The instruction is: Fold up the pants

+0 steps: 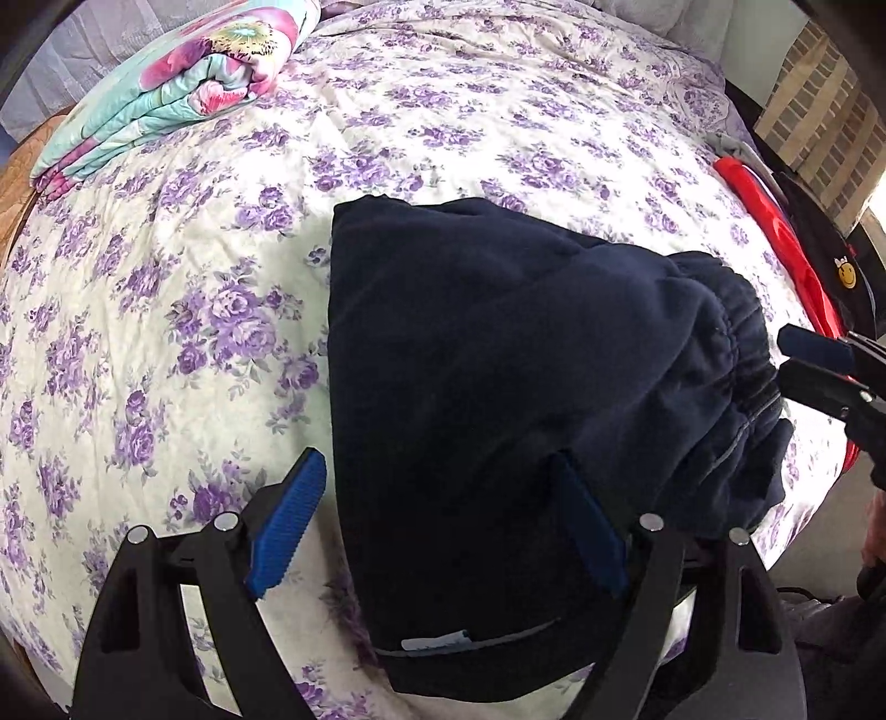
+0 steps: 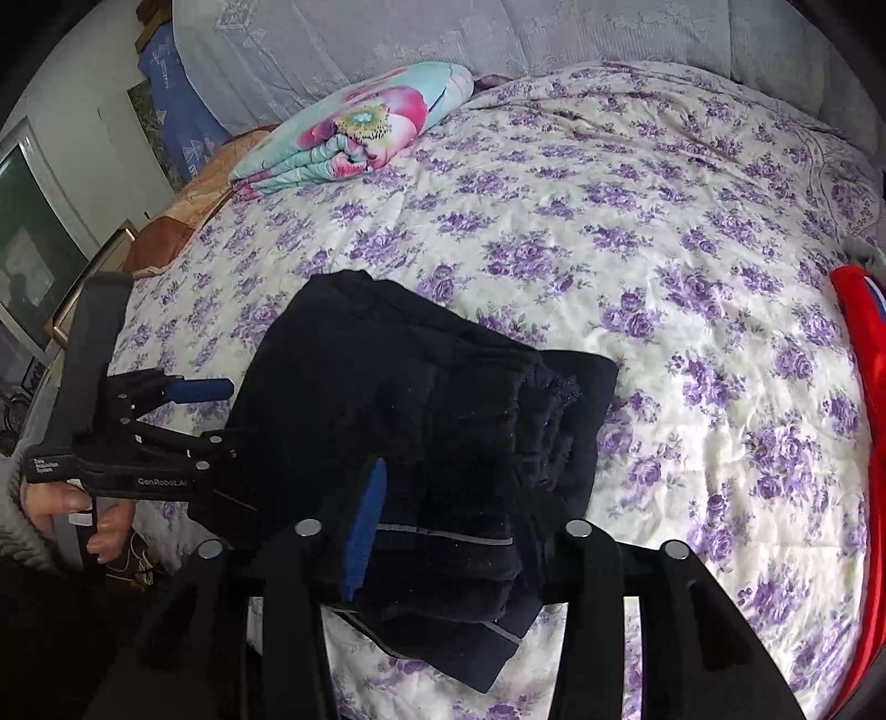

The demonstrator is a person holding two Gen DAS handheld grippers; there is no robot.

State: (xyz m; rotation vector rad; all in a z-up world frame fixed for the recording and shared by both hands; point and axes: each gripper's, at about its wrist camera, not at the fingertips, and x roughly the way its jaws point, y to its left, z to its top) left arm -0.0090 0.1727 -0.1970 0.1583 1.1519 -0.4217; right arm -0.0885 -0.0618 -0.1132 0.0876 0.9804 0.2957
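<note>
Dark navy pants (image 1: 498, 387) lie folded in a thick bundle on the floral bedspread (image 1: 194, 277), elastic waistband to the right. My left gripper (image 1: 437, 526) is open, one blue pad on the sheet, the other over the near part of the bundle. The right gripper (image 1: 814, 363) shows at the right edge beside the waistband. In the right wrist view the pants (image 2: 415, 443) lie under my right gripper (image 2: 459, 531), which is open; its left blue pad (image 2: 362, 531) shows, the right pad is lost against the dark cloth. The left gripper (image 2: 221, 415) sits at the bundle's left side.
A folded flowery quilt (image 1: 166, 88) lies at the far left of the bed, also seen in the right wrist view (image 2: 354, 127). Red clothing (image 1: 786, 243) lies along the bed's right edge. Pillows (image 2: 443, 39) line the head. The bed's near edge is just below the pants.
</note>
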